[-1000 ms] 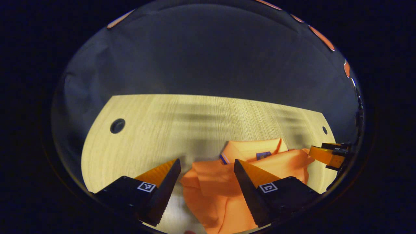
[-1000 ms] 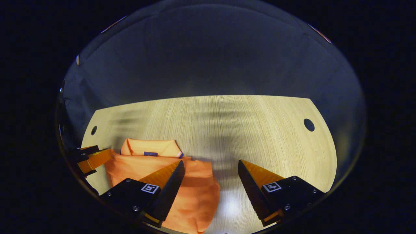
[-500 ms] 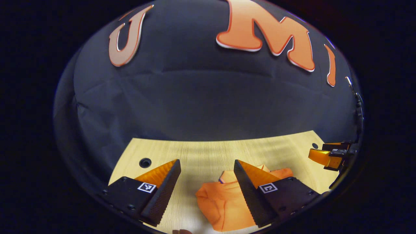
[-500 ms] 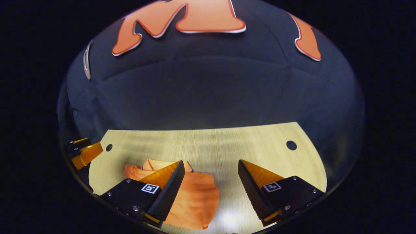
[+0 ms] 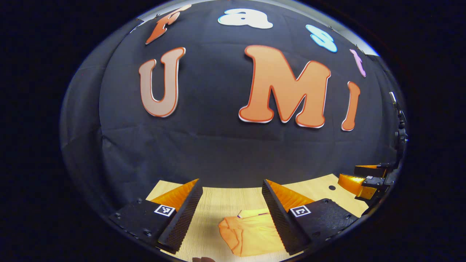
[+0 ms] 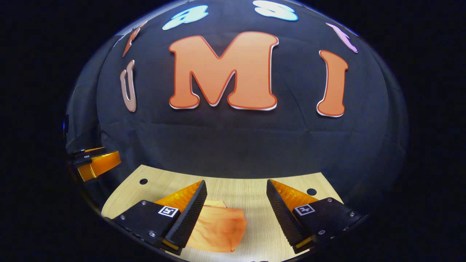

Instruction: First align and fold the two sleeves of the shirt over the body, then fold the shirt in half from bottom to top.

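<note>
Lying folded on pale wood-grain table point(image 5: 218, 203): soft orange shirt point(image 5: 251, 233); left gripper point(image 5: 232, 185), right gripper point(image 6: 236, 186) fingers wide, empty.

Left gripper point(image 5: 231, 185) agape, empty; right gripper point(image 6: 236, 185) likewise (both raised, level).

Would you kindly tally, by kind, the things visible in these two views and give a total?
Folded orange polo shirt: 1
Light wooden table: 1
Round holes in the table, one at, one at: 2
Hand-held tongs, both open, left tongs, right tongs: 2
Total: 6
</note>
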### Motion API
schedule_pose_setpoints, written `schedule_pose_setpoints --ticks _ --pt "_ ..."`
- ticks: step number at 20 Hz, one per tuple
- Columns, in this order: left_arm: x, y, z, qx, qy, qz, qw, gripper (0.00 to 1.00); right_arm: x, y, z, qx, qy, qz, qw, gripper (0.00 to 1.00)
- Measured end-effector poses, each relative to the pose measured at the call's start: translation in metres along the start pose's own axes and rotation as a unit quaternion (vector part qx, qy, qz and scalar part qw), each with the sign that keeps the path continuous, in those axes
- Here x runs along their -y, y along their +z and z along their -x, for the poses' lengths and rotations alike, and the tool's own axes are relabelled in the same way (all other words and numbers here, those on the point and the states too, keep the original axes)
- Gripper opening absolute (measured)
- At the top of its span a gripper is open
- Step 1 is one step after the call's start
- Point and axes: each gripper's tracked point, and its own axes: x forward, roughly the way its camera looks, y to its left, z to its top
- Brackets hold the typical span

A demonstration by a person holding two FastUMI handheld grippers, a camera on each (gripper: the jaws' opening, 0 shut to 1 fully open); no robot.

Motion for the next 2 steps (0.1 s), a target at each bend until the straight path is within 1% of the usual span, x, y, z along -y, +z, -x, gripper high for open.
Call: schedule_pose_setpoints --ticks 2 --pt "-0.001 0.015 0.028 0.029 -0.007 0.008 1.000 0.98 -0.004 0.019 0.020 0.043 -0.001 0.001 0.999 0.99"
